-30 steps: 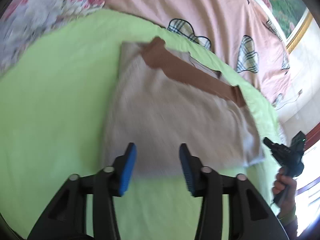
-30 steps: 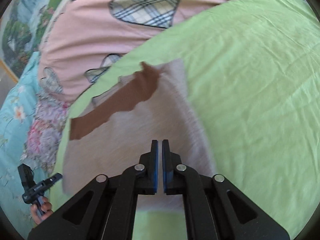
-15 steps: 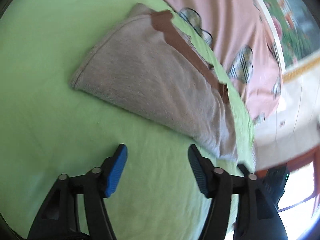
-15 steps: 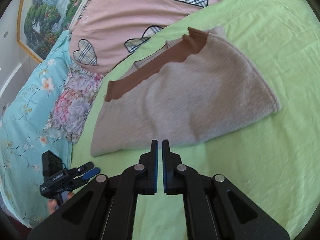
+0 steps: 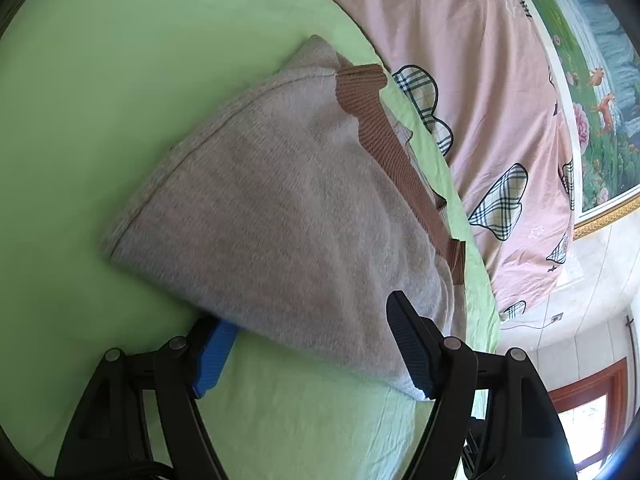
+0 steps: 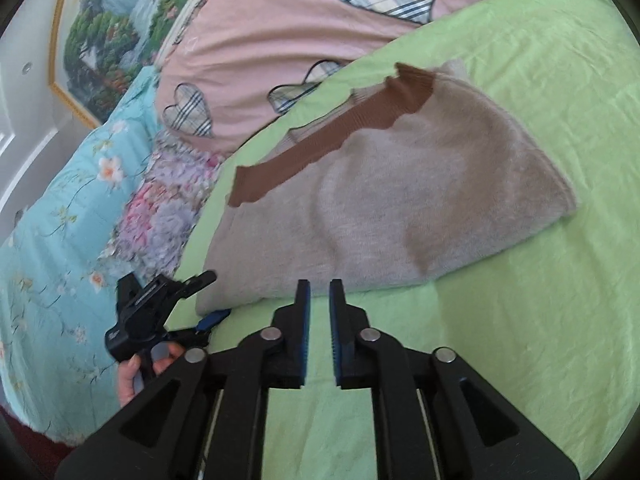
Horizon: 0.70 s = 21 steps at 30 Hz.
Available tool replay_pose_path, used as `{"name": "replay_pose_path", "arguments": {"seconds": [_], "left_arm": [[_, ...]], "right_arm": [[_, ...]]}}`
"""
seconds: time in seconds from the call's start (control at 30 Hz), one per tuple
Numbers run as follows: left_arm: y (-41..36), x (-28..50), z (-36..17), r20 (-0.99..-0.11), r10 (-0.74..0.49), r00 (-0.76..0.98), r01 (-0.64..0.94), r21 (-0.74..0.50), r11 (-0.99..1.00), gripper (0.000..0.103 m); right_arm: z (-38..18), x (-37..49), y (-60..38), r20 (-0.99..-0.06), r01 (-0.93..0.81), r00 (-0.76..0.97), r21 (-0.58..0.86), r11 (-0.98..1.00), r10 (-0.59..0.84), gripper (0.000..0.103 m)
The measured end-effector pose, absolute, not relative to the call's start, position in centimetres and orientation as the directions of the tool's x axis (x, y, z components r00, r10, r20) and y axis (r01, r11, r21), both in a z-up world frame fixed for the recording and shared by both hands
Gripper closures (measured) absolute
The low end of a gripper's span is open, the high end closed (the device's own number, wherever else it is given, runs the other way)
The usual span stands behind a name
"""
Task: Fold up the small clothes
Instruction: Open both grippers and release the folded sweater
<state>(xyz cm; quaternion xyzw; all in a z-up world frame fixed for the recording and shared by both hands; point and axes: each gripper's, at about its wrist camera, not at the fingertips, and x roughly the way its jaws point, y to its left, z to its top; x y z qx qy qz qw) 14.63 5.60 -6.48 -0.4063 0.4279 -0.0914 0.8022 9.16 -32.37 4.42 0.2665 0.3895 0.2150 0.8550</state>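
Folded beige knit sweater (image 5: 280, 216) w/ brown ribbed trim (image 5: 384, 136) lies on the green sheet (image 5: 100, 80) of the bed, trim side toward the pink quilt (image 5: 480, 80) w/ plaid hearts. Left gripper (image 5: 316, 344) is wide apart and straddles the sweater's near corner: blue pad of one finger (image 5: 212, 350) is tucked under the near edge, other finger sits over the top at the corner. Not clamped.

Right gripper (image 6: 319, 312) is nearly together, small gap between the blue pads, nothing in it; tips sit just at the sweater's (image 6: 380, 200) near edge, above the sheet (image 6: 520, 320). In the right wrist view the left gripper (image 6: 200, 300) shows at the sweater's left corner, held in the person's left hand (image 6: 136, 372). Floral teal bedding (image 6: 60, 240) lies beyond the sheet; framed landscape painting (image 6: 108, 28) on the wall.
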Motion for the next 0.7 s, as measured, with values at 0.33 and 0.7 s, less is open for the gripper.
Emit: {"name": "replay_pose_path", "arguments": {"seconds": [0.33, 0.7], "left_arm": [[5.5, 16.2, -6.2, -0.620, -0.474, 0.626, -0.182, -0.706, 0.684, 0.029], [5.6, 16.3, -6.3, -0.621, -0.485, 0.616, -0.165, -0.704, 0.691, 0.029]], "right_arm": [[4.4, 11.6, -31.6, -0.626, -0.188, 0.568, 0.533, 0.825, 0.534, 0.088], [4.4, 12.7, -36.2, -0.361, -0.176, 0.635, 0.793, 0.583, 0.683, 0.000]]}}
